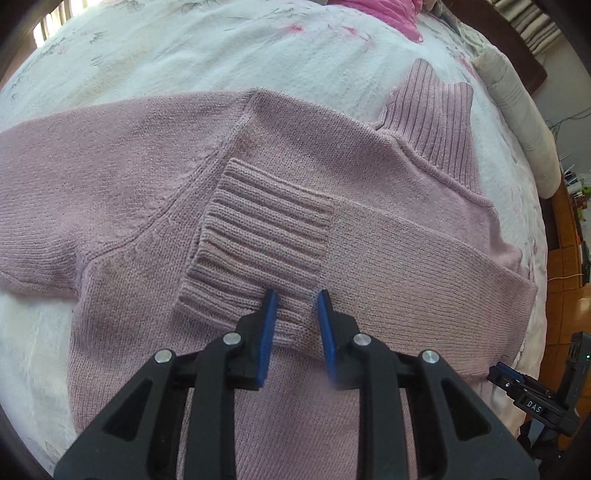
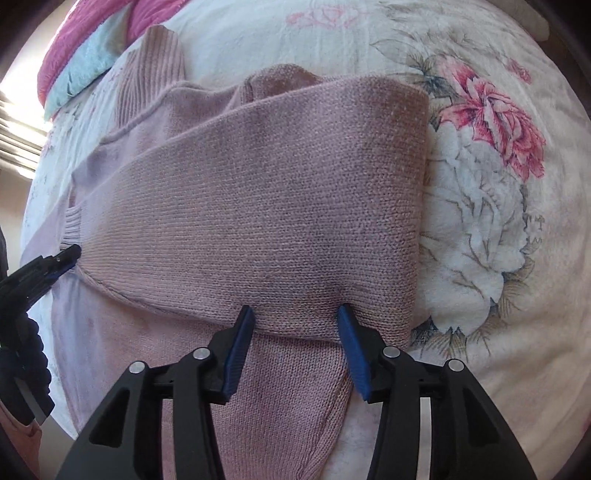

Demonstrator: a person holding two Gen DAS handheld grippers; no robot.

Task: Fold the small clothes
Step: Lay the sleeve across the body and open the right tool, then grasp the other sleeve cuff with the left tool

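A pink knitted sweater (image 1: pixel 155 192) lies flat on the bed, its ribbed high collar (image 1: pixel 432 114) at the far right. One sleeve (image 2: pixel 258 206) is folded across the body and ends in a ribbed cuff (image 1: pixel 258 240). My left gripper (image 1: pixel 297 297) is open, with its blue pads on either side of the cuff's near edge. My right gripper (image 2: pixel 296 310) is open at the near edge of the folded sleeve, close to the fold. The other sleeve (image 1: pixel 55 177) stretches out to the left. Each gripper shows in the other view: the left gripper (image 2: pixel 68 258) and the right gripper (image 1: pixel 504 374).
The bed carries a white floral sheet (image 2: pixel 498 184). Bright pink cloth (image 1: pixel 380 11) and pink and light blue bedding (image 2: pixel 85 55) lie at the far end. A pale rolled bundle (image 1: pixel 517 110) runs along the right edge, beyond which is a wooden floor (image 1: pixel 565 266).
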